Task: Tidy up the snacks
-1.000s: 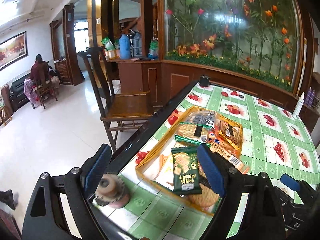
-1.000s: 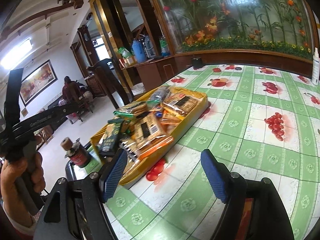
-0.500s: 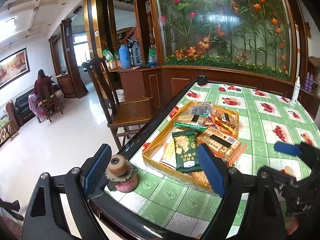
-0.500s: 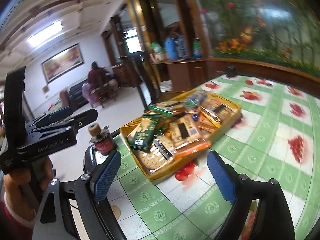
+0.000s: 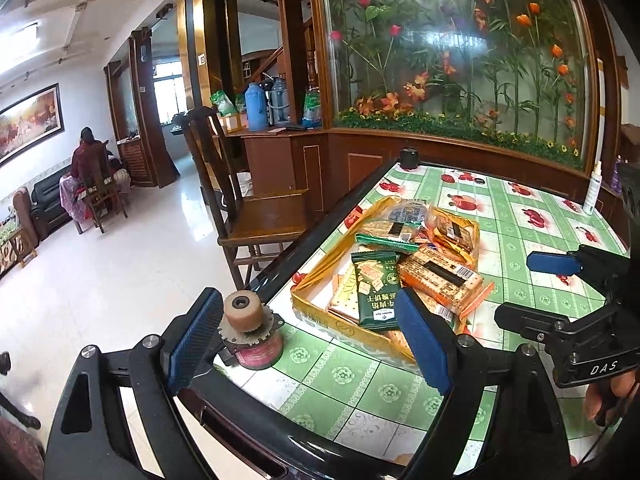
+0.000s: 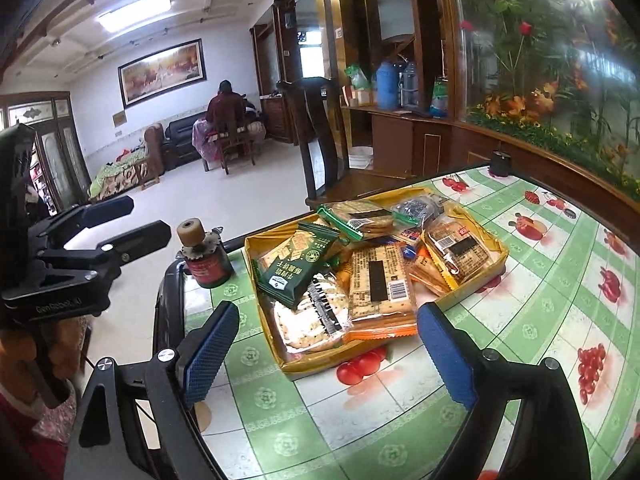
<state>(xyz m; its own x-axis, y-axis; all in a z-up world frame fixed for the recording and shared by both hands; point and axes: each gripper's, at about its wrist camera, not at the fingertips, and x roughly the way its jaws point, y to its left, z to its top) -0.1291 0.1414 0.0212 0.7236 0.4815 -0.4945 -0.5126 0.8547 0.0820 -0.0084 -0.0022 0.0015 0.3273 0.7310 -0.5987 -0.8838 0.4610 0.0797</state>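
Observation:
A yellow tray point(image 5: 310, 307) point(image 6: 376, 357) full of snack packs sits on the green fruit-print table. On top lie a dark green cracker pack point(image 5: 376, 290) point(image 6: 298, 264) and an orange-edged biscuit pack point(image 5: 440, 278) point(image 6: 378, 286). My left gripper point(image 5: 308, 336) is open and empty, held near the table's front corner, short of the tray. My right gripper point(image 6: 332, 350) is open and empty, held just in front of the tray's near end. Each gripper shows in the other's view: the right one point(image 5: 556, 292) at the right, the left one point(image 6: 108, 220) at the left.
A small red jar with a toothed lid and a cork-coloured knob point(image 5: 250, 332) point(image 6: 204, 258) stands at the table corner by the tray. A wooden chair point(image 5: 256, 220) stands beside the table. A black cup point(image 5: 409, 159) and a white bottle point(image 5: 592, 192) stand at the far edge.
Both grippers have drawn back from the tray and risen, so more of the table and the red jar shows. Both stayed open. The snacks have not moved.

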